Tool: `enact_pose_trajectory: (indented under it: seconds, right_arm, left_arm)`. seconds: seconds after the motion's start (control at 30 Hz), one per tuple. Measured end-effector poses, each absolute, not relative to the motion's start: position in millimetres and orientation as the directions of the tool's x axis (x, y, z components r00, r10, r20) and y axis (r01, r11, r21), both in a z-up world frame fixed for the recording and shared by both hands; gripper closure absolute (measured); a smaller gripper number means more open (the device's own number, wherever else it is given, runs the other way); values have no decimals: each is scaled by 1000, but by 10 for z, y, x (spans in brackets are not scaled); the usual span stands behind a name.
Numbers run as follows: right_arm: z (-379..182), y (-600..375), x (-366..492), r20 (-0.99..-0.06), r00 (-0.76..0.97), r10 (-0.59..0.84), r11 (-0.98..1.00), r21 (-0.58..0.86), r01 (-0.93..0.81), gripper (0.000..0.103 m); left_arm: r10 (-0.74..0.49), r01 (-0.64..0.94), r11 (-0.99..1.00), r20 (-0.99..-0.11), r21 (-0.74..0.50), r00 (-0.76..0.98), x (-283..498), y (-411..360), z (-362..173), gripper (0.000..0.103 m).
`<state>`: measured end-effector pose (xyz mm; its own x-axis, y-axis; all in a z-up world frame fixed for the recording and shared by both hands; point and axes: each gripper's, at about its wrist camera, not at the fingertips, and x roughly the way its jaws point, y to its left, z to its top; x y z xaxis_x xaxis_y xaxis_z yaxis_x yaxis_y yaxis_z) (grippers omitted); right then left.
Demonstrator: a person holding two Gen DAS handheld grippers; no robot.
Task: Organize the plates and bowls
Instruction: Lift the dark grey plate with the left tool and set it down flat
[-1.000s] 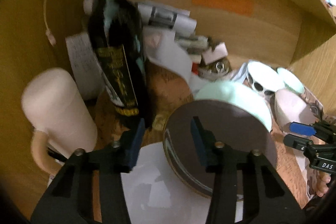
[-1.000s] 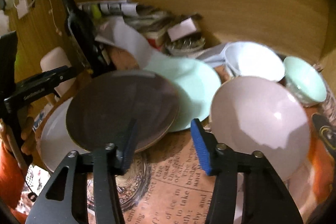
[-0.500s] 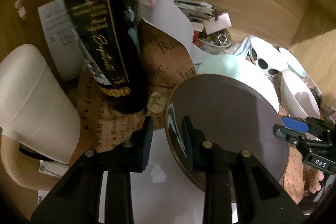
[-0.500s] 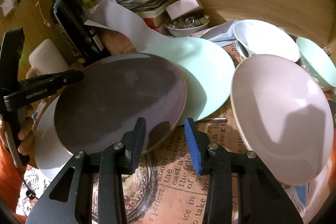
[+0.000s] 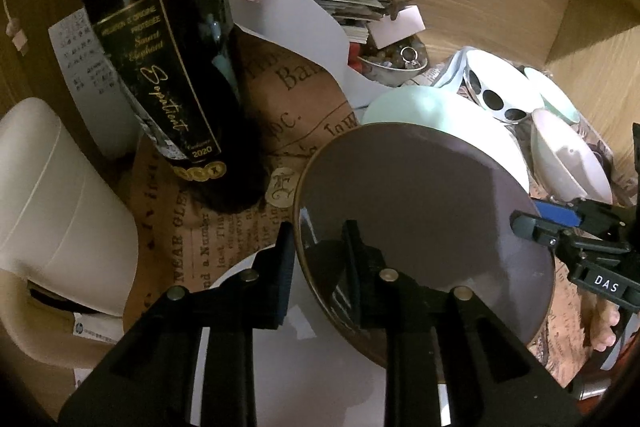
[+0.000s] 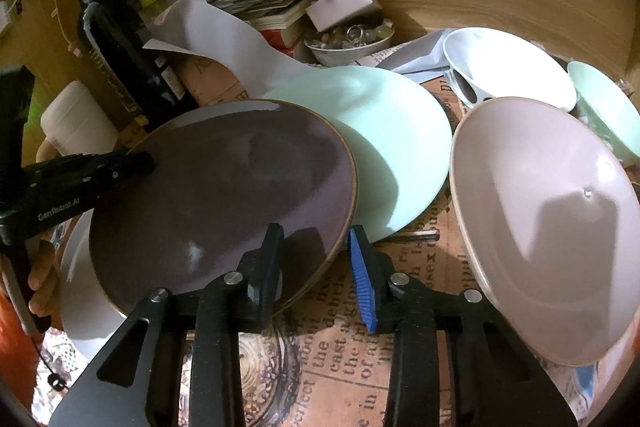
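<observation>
Okay, you've got both grippers on the dark plate [image 6: 224, 187], which sits left of the surface's middle. It is tilted, lapping over the white plate [image 6: 76, 287] at the near left edge and the mint plate [image 6: 384, 147] mid-surface.

Your left gripper [image 5: 318, 239] straddles the plate's left rim, jaws closing, one finger outside the rim and one over the plate's face. I can't see a firm pinch.

Your right gripper [image 6: 316, 247] straddles the near right rim, jaws closing. The black finger is over the plate and the blue pad [image 6: 362, 279] is just off the edge, with a slim gap showing.

The pink bowl [image 6: 540, 219] is by the right edge. The white bowl [image 6: 508, 63] and mint bowl [image 6: 604, 111] sit behind it at the far right corner. The bottle [image 5: 168, 67] and mug [image 5: 52, 207] stand along the left edge.
</observation>
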<state>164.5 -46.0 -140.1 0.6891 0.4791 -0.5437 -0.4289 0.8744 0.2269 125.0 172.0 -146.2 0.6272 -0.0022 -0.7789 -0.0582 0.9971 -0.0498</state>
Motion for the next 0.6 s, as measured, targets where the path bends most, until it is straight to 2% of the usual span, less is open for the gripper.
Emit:
enact_pose_trajectory:
  seconds: [0.23, 0.6]
  right_arm:
    - [-1383, -477, 1603, -530, 692, 489, 869, 228, -439, 79]
    - [-1382, -524, 1520, -525, 690, 499, 864, 241, -442, 80]
  left_arm:
    - [6, -92, 994, -781, -66, 624, 1194, 1729, -1471, 80]
    - [21, -112, 992, -772, -66, 636, 1063, 1684, -1446, 80]
